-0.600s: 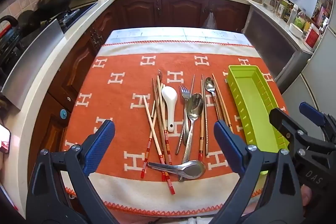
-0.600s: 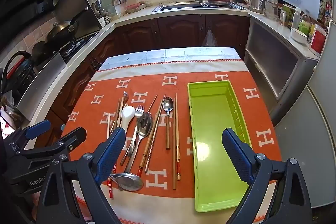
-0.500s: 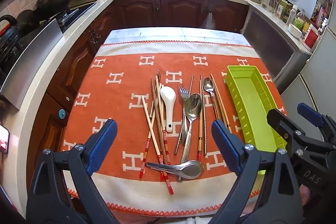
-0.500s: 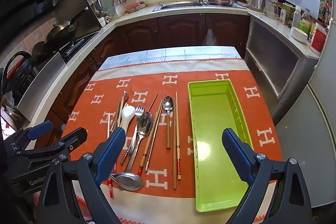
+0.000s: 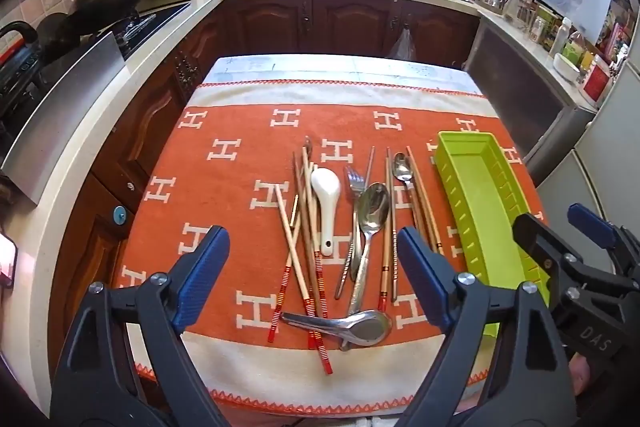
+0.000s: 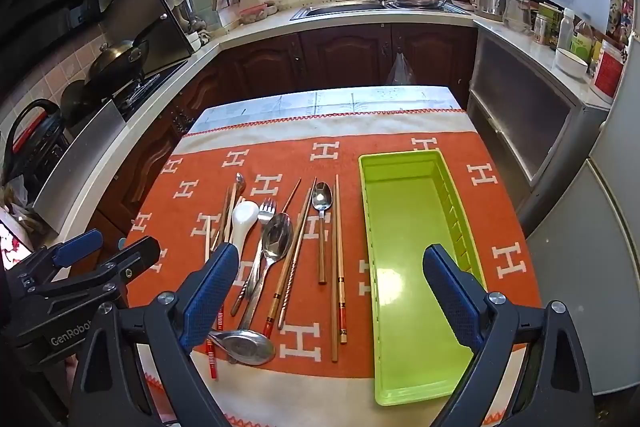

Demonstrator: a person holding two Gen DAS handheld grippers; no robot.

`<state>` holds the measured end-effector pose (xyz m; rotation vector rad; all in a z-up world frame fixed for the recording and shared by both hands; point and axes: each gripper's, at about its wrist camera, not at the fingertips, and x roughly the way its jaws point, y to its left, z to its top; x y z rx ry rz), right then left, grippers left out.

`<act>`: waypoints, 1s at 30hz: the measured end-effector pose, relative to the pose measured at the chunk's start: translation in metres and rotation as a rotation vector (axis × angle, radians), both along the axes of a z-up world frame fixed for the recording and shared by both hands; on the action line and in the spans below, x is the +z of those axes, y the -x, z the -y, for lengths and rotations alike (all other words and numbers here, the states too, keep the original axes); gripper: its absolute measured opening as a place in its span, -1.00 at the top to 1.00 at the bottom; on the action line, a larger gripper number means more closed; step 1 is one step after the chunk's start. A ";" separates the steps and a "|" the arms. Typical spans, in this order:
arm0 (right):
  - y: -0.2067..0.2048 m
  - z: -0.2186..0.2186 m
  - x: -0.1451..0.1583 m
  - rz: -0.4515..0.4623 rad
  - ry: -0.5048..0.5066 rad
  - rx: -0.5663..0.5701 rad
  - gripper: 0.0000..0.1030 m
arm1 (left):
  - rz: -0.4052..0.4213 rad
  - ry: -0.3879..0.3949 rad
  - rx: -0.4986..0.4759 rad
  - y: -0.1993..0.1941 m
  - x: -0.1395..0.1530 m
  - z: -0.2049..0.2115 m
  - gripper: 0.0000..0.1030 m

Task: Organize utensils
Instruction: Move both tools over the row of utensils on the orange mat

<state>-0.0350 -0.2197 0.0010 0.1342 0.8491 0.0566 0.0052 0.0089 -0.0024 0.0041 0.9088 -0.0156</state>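
A loose heap of utensils lies on an orange cloth [image 5: 224, 195] patterned with white H shapes, spread over the surface, all of it just left of a long lime-green tray [image 6: 404, 267] that serves as the landmark. The tray is empty, shallow, with a slotted right wall, and runs lengthwise away from the cameras. Nearest the tray lie plain wooden chopsticks [image 6: 338, 267] and a small steel spoon [image 6: 322, 199]; further left come a large steel spoon [image 5: 373, 211], a fork [image 5: 354, 183] and a white ceramic soup spoon [image 5: 326, 195]. Furthest from the tray, red-banded chopsticks [image 5: 316, 267] cross each other, and a steel soup spoon [image 5: 352, 325] lies across their near ends. The left tongs [image 5: 312, 279] hover above the heap, fingers wide apart and empty. The right tongs [image 6: 332, 303] hang over the tray's left rim, likewise spread with nothing between them.
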 end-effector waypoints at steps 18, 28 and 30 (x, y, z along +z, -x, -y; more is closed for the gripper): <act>-0.010 -0.007 -0.004 -0.018 0.003 0.006 -0.84 | 0.034 0.013 -0.041 0.004 0.002 0.005 -0.64; -0.010 -0.006 -0.006 -0.021 -0.003 0.005 -0.84 | 0.042 -0.006 -0.040 0.006 0.002 0.005 -0.64; -0.010 -0.006 -0.006 -0.020 -0.004 0.004 -0.84 | 0.039 -0.013 -0.042 0.007 0.001 0.006 -0.64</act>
